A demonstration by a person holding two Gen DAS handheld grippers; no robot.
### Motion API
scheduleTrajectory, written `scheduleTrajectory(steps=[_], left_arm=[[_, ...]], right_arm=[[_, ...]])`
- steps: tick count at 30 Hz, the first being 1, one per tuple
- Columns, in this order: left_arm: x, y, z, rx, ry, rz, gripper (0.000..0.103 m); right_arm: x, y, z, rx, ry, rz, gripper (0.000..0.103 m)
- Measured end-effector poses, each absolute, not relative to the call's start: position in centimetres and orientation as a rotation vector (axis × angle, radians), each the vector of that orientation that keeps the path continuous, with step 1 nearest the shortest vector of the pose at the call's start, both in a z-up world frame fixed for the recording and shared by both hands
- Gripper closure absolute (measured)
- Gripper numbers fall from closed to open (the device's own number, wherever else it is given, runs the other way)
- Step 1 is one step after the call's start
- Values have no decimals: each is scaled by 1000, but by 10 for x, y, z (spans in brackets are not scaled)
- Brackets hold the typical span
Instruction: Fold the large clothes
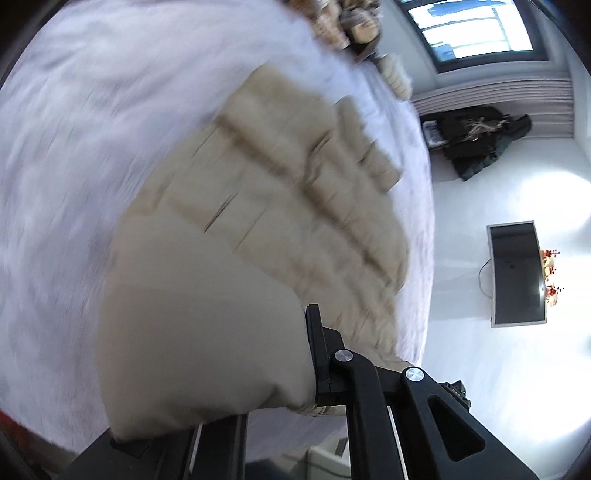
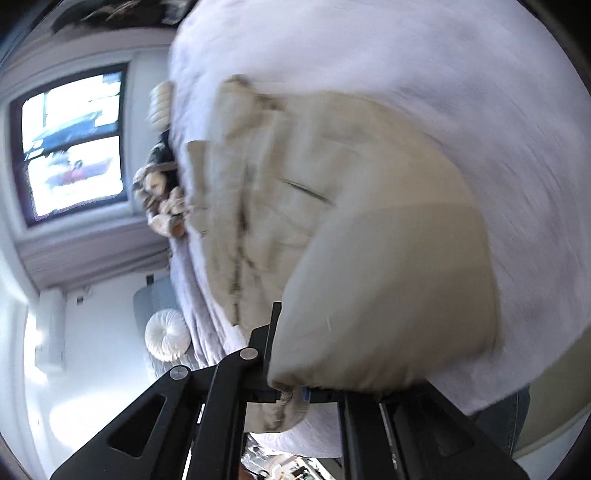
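A beige quilted jacket (image 1: 266, 206) lies spread on a bed covered with a pale lilac sheet (image 1: 74, 147), stretching from the near edge of the bed toward its far side, where a heap of soft toys (image 1: 354, 22) sits. Both views are smeared by motion blur. The left gripper (image 1: 314, 369) has its jaws pressed together on a fold of the jacket's smooth beige fabric, which bulges up over the jaws and hides one of them. The right gripper (image 2: 280, 373) likewise pinches the jacket (image 2: 332, 206) at its near hem, the cloth bunched between the closed jaws and ballooning above them. Past the bed's edge, the left view shows a white floor with a dark pile of clothing (image 1: 480, 144) and a flat dark screen (image 1: 517, 273); the right view shows a window (image 2: 74, 144) and a round white cushion (image 2: 166, 334).
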State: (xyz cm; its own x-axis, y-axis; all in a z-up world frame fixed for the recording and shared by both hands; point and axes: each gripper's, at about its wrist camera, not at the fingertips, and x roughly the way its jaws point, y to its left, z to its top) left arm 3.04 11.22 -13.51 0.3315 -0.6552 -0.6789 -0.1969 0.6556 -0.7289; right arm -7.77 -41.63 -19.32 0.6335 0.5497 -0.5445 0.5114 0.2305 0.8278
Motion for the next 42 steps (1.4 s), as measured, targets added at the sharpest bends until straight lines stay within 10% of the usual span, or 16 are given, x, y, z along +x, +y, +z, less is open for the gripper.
scheduleTrajectory(steps=[11,30,32,34,42], left_arm=[[183,80,-73,-744,1050,-304,92],[321,57,-174,-501,1304,-200,88],[316,58,-165,-488,1292,-224,73],[308,60,-151,-452,1258,-221,1],[295,63,-113,-222,1134,-115,0]], right_arm=[[102,-442,-123,1141,974,239,95],[278,-435,-193,1001,1119,85,91],[277,-435,-189,988,1123,79,91],[277,-433,-185,969,1129,78,90],[272,-428,-158,894,1094,74,39]])
